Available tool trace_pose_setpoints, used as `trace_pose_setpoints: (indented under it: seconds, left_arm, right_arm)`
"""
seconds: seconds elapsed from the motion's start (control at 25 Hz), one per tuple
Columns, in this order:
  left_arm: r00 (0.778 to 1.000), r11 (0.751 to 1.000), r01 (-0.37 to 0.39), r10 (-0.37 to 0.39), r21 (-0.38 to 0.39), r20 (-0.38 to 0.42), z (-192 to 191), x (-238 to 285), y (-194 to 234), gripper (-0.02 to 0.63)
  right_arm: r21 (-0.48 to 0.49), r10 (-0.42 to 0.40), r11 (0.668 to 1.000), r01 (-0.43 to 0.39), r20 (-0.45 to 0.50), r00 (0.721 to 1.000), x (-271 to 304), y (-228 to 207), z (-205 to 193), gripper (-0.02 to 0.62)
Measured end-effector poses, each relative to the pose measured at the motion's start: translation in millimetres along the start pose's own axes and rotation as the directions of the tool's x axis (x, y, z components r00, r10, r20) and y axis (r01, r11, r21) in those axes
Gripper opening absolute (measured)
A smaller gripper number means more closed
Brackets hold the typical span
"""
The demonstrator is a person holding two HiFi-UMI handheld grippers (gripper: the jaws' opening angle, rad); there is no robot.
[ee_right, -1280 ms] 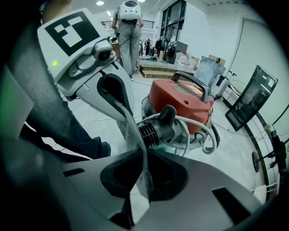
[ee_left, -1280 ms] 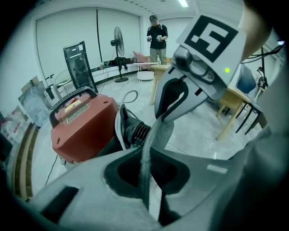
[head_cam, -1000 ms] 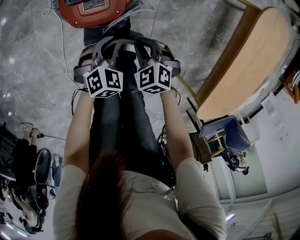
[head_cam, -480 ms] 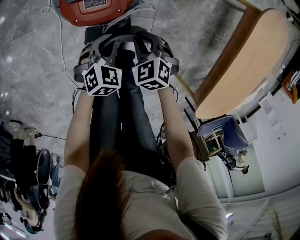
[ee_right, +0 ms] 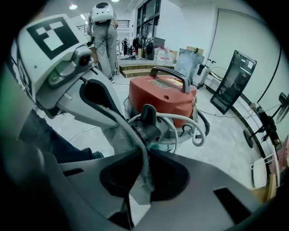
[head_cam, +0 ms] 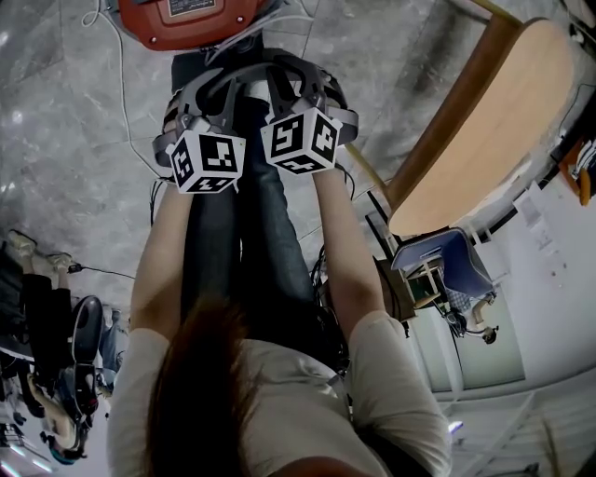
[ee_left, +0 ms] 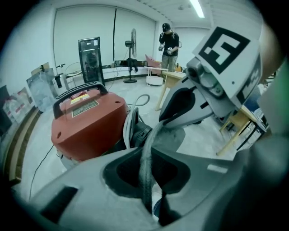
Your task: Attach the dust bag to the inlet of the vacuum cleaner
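Observation:
A red vacuum cleaner [head_cam: 186,19] stands on the floor just beyond both grippers. Its black inlet [ee_right: 145,128] faces me, with a white hose [ee_right: 198,131] looped round it. The grey fabric dust bag [ee_right: 115,137] hangs stretched between the two grippers, right in front of the inlet [ee_left: 140,133]. My left gripper [ee_left: 149,149] is shut on one edge of the bag [ee_left: 146,171]. My right gripper [ee_right: 144,155] pinches the other edge; its jaws have just been opening a little, with the fabric still between them. Whether the bag touches the inlet is hidden.
A wooden table [head_cam: 484,121] stands to the right. Cables [head_cam: 121,93] trail over the marble floor on the left. The holder's legs in dark trousers [head_cam: 233,242] are under the grippers. Other people stand far back [ee_left: 169,40] [ee_right: 104,36].
In the head view the right gripper's marker cube has shifted slightly up, toward the vacuum cleaner. The left cube has rolled a little in place. The bag stays held between both.

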State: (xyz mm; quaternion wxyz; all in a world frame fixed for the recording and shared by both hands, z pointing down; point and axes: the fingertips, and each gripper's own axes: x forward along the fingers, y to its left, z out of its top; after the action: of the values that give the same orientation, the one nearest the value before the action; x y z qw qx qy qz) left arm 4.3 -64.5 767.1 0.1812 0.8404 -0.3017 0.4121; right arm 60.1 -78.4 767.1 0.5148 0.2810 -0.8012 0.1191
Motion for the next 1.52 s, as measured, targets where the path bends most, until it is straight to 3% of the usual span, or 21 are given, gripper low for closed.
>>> trace_pose_setpoints:
  seconds: [0.16,0.44,0.68,0.88,1.08,1.32,1.44,1.52]
  left_arm:
    - [1.000,1.000,-0.006,0.006,-0.008,0.000,-2,-1,-3,0.049]
    - [0.998,0.995,0.056,-0.055,0.080,-0.020,11,8,13,0.059]
    - [0.999,0.997,-0.037,0.039,-0.068,0.023,2,2,7,0.055]
    - [0.999,0.997,-0.030,0.032,-0.077,0.034,-2,2,-1,0.054]
    - [0.999,0.992,0.053,-0.052,-0.117,0.015,3,12,10,0.084]
    - [0.998,0.982,0.064,-0.065,-0.177,0.000,1,11,13,0.084]
    - [0.992,0.970,0.105,-0.116,-0.221,-0.039,-3,11,7,0.109]
    - [0.987,0.960,0.132,-0.151,-0.245,-0.057,-4,9,2,0.141]
  right_arm:
    - [-0.022,0.012,1.000,-0.012,-0.003,1.000,2,1,0,0.051]
    - [0.120,-0.036,0.992,0.031,0.042,0.998,-2,-4,1,0.049]
    - [0.033,-0.009,0.999,0.008,0.019,1.000,6,-4,3,0.054]
    - [-0.009,0.027,1.000,-0.027,0.005,1.000,9,-4,2,0.057]
    - [0.069,0.021,0.997,-0.022,0.015,1.000,6,-9,-2,0.057]
    - [0.132,0.022,0.991,-0.024,0.011,1.000,6,-9,0,0.057]
    - [0.249,0.080,0.965,-0.082,0.016,0.997,3,-4,-2,0.078]
    - [0.332,0.134,0.932,-0.142,0.048,0.990,0,1,-1,0.141]
